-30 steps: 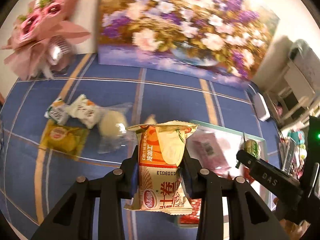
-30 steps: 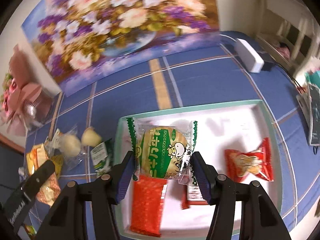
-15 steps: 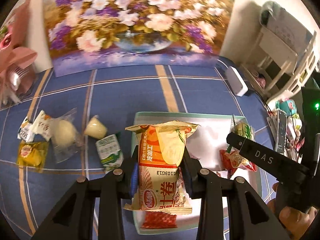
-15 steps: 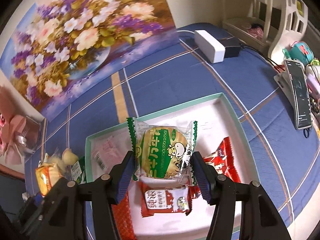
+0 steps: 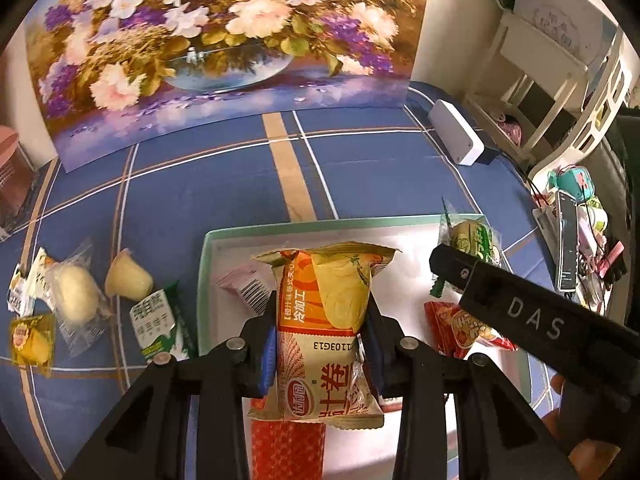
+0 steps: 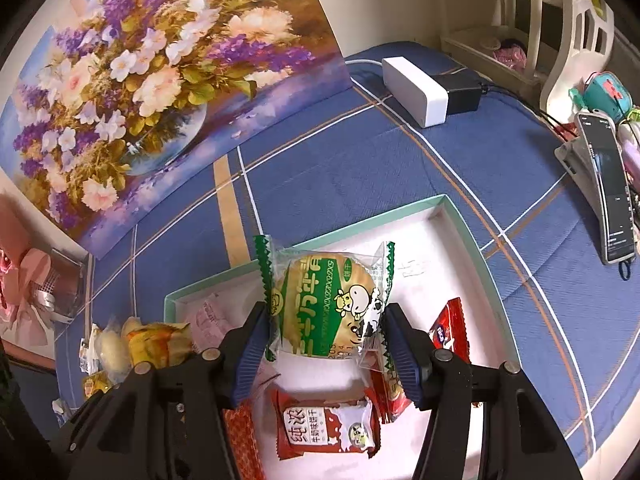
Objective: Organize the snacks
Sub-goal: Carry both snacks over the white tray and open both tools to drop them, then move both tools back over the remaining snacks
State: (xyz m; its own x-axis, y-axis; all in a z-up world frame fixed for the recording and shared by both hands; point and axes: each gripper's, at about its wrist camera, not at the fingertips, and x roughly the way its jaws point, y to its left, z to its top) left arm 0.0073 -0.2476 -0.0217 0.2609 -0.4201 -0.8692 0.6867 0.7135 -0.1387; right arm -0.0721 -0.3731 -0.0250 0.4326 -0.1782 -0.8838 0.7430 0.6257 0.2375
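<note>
A white tray (image 5: 202,280) with a teal rim lies on the blue checked cloth (image 5: 200,184) and holds red packets (image 6: 326,428) and a pink one (image 5: 246,286). Over it the left gripper (image 5: 320,344) is clamped on an orange-yellow roll packet (image 5: 320,320), long axis upright along the fingers. The right gripper (image 6: 326,344) grips a round green biscuit pack (image 6: 326,304) by its sides; only the left view shows the loose snacks (image 5: 76,300) left of the tray.

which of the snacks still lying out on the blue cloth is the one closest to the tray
The green-and-white packet, lying just off the tray's left rim. The pale jelly cup, the clear-wrapped bun and the yellow packet lie farther left.
</note>
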